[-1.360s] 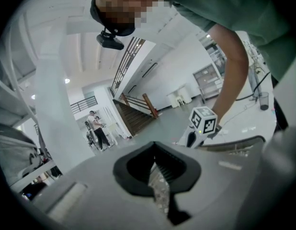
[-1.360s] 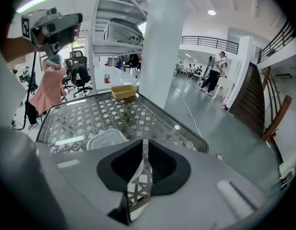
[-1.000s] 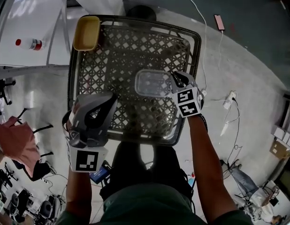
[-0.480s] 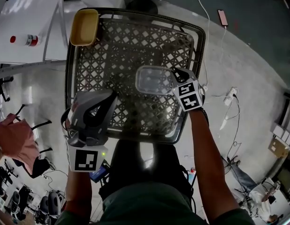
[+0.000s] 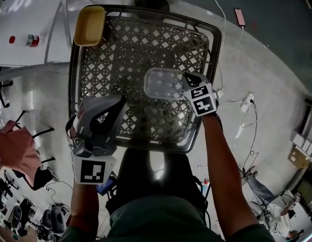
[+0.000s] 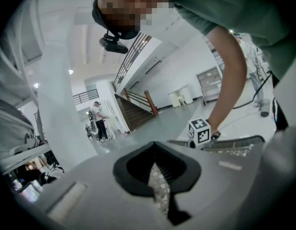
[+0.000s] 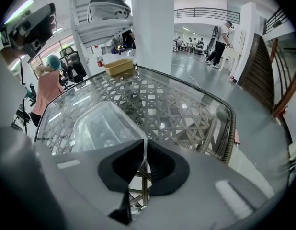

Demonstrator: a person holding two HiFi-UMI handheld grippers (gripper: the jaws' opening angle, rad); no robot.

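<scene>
A second ago the clear container lay flat on the glass worktop, a little ahead of my right gripper. Now its near rim sits pinched between my right jaws, which are closed tight on that thin edge. Its body has come up close to the camera and looks slightly tipped. So the container is in my hold rather than lying free, over the right middle of the worktop.

My right forearm reaches forward across the worktop's near right edge, marker cube upward. My left gripper hangs over the near left corner, turned up towards me, its jaws pressed together on nothing. The yellow tray lies at the far left corner, well apart.
</scene>
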